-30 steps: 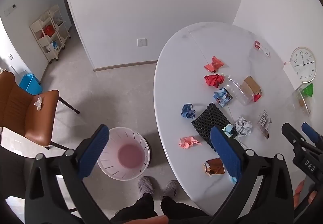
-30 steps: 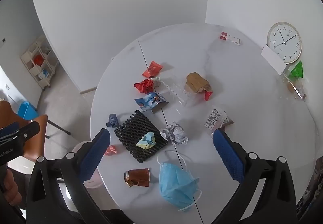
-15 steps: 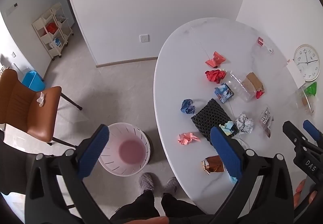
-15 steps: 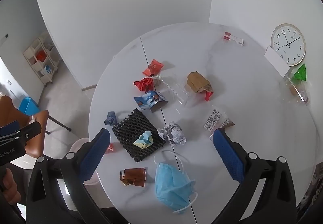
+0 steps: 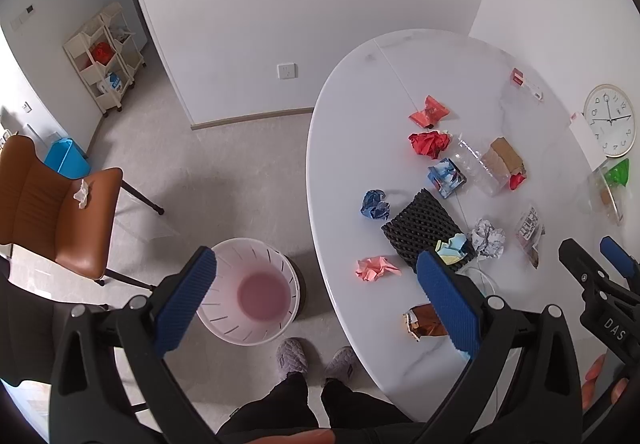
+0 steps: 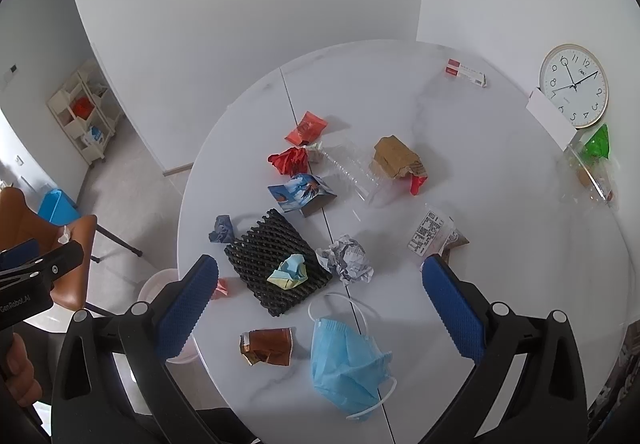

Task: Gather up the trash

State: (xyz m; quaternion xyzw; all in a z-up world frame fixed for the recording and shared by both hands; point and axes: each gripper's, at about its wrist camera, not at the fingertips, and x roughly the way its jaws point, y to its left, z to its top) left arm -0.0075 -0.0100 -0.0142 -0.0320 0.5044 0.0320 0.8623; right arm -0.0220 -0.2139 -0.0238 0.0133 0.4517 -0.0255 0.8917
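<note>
Both cameras have risen a little. The left gripper point(image 5: 316, 296) and right gripper point(image 6: 320, 304) gape wide, holding nothing. The near blue mask point(image 6: 348, 360) is floppy; it could slip and miss the pink bin point(image 5: 250, 290) on the left.

"DAS" on right tongs point(image 5: 600, 272)

A round white table point(image 6: 500, 180) fills the corner; a wall clock point(image 6: 574, 85) leans at its far right edge. Left of the table stand a brown chair point(image 5: 56, 204) and, farther back, a cream shelf cart point(image 5: 105, 56).

both tongs, left point(image 5: 316, 300) and right point(image 6: 320, 304), held high, jaws spread wide.
</note>
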